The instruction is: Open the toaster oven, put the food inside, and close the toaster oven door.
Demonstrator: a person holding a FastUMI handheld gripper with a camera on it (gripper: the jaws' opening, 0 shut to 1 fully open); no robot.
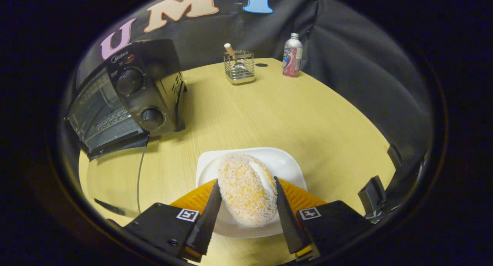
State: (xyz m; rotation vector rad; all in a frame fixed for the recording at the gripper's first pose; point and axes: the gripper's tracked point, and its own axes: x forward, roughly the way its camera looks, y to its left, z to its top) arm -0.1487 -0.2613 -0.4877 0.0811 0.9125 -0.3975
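A sugar-dusted orange bread roll (244, 193) with a white cream streak lies over a white plate (287, 164) on the table, close in front of me. My gripper (246, 183) has one finger against each side of the roll, pinching it. I cannot tell whether the roll rests on the plate or hangs just above it. The black toaster oven (144, 77) stands beyond the fingers to the left, two knobs on its front panel. Its glass door (115, 143) is swung down open, and a wire rack (111, 119) shows inside.
The oven's cable (139, 173) trails over the yellow wooden table (269, 116) towards me. Far back stand a wire cutlery holder (239, 67) and a bottle (292, 55). A black clamp-like fixture (371, 191) sits at the table's right edge.
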